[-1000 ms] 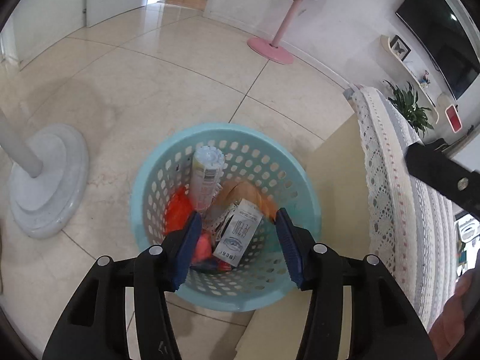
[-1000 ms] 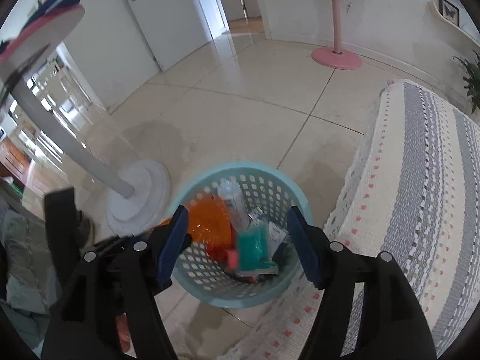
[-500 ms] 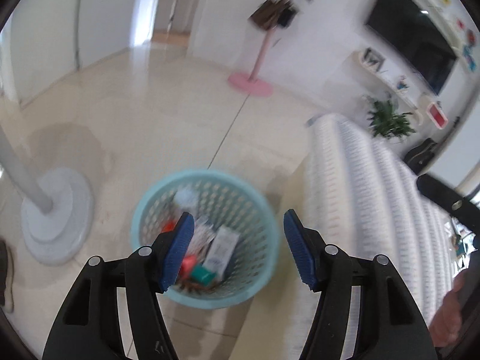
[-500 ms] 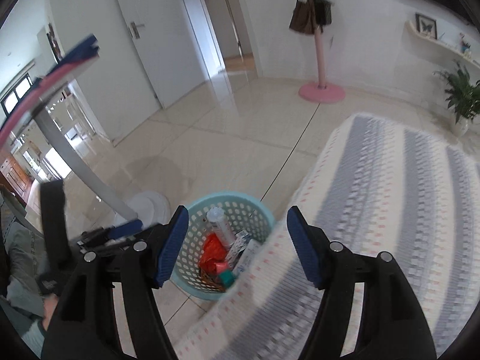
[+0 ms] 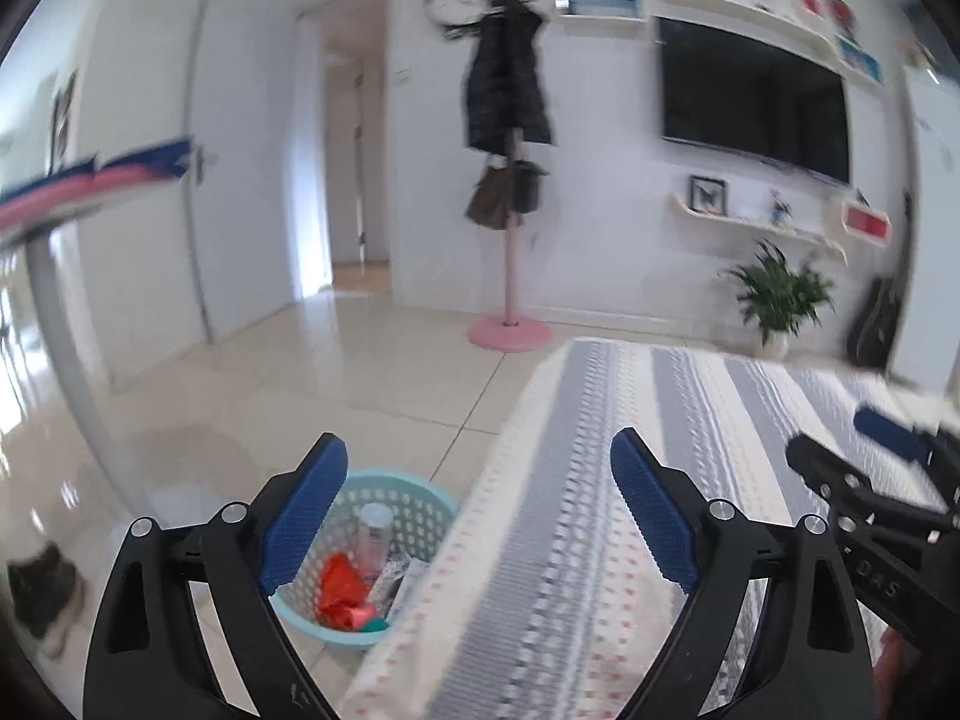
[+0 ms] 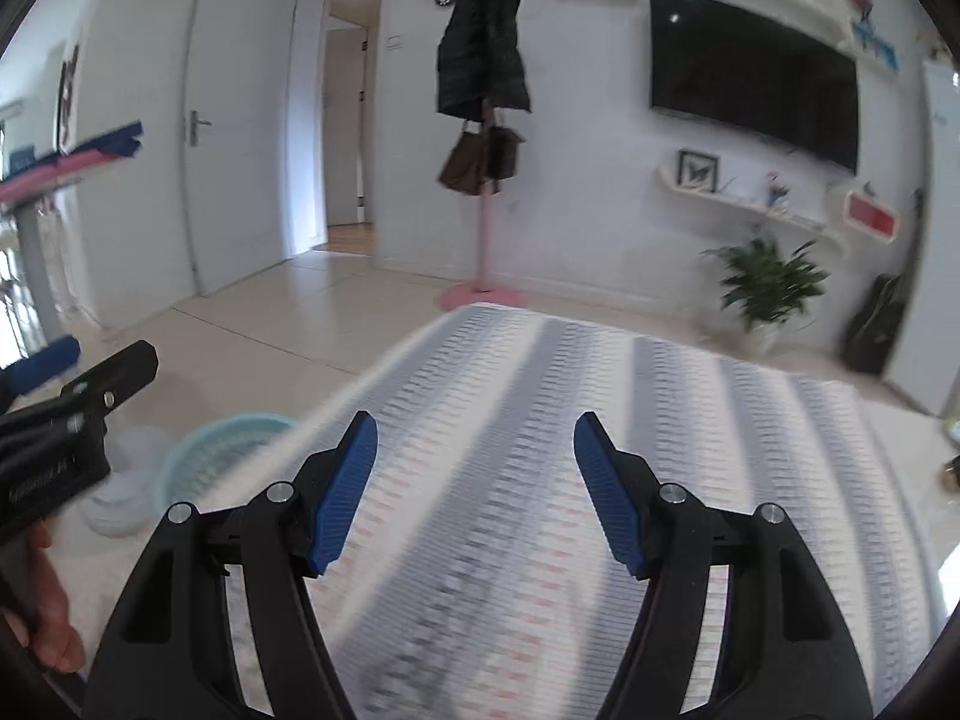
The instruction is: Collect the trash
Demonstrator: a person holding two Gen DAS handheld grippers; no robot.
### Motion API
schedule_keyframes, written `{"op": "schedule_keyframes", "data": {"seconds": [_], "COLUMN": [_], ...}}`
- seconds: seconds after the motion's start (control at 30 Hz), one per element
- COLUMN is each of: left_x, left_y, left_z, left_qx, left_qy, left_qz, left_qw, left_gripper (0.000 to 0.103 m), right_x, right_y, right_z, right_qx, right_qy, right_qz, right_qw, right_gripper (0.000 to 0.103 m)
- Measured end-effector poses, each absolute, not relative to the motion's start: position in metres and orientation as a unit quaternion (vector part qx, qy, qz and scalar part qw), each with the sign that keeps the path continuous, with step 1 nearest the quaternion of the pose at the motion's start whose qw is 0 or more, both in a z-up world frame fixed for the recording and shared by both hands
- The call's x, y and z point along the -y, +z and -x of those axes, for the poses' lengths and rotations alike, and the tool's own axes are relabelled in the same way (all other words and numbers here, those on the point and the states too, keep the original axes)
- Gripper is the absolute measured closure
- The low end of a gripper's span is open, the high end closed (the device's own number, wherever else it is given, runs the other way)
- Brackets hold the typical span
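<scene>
A light blue basket point(image 5: 414, 495) stands on the floor beside the table, holding a white bottle point(image 5: 373, 531), red wrapping point(image 5: 339, 594) and paper packets. My left gripper point(image 5: 480, 516) hangs above the table's edge, its jaws opening wide with nothing between them. The basket shows behind its left finger. My right gripper point(image 6: 475, 492) is open and empty over the striped tablecloth point(image 6: 600, 420). In the right wrist view the basket point(image 6: 210, 450) lies low at the left, past the table's edge. The right gripper's finger point(image 5: 888, 435) shows at the far right of the left wrist view.
A pink coat stand point(image 5: 509, 324) with dark coats rises by the far wall. A potted plant point(image 5: 780, 294) sits under a wall television point(image 5: 753, 99). A white fan base point(image 6: 120, 480) stands beside the basket. A person's hand point(image 6: 48, 636) holds the left gripper point(image 6: 78, 408).
Both grippers rose and swung from above the basket toward the table, tilting up to face the room. The left jaws spread wider. The basket slid to the lower left in both views.
</scene>
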State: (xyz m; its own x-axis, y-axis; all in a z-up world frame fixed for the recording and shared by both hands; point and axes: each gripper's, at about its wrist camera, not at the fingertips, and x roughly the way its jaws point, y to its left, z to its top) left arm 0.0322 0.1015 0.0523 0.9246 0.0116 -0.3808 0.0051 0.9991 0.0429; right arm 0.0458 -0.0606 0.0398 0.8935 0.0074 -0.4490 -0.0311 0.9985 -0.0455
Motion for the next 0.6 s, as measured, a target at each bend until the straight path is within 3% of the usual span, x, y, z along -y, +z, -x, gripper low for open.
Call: {"op": "schedule_keyframes", "data": {"seconds": [0.27, 0.6], "left_x": [-0.075, -0.068], "left_y": [0.023, 0.014], "left_z": [-0.033, -0.032], "left_qx": [-0.192, -0.2], "left_qy": [0.01, 0.008], "left_qz": [-0.023, -0.021], "left_qw": [0.981, 0.98], "left_gripper": [0.008, 0.007], "right_x": [0.079, 0.084], "right_y": [0.011, 0.011], "right_z": [-0.039, -0.034], "right_qx": [-0.226, -0.212], "right_qy": [-0.016, -0.029], "right_qz": [0.028, 0.013], "right_qw": [0.974, 0.977], "right_gripper": [0.039, 0.037]}}
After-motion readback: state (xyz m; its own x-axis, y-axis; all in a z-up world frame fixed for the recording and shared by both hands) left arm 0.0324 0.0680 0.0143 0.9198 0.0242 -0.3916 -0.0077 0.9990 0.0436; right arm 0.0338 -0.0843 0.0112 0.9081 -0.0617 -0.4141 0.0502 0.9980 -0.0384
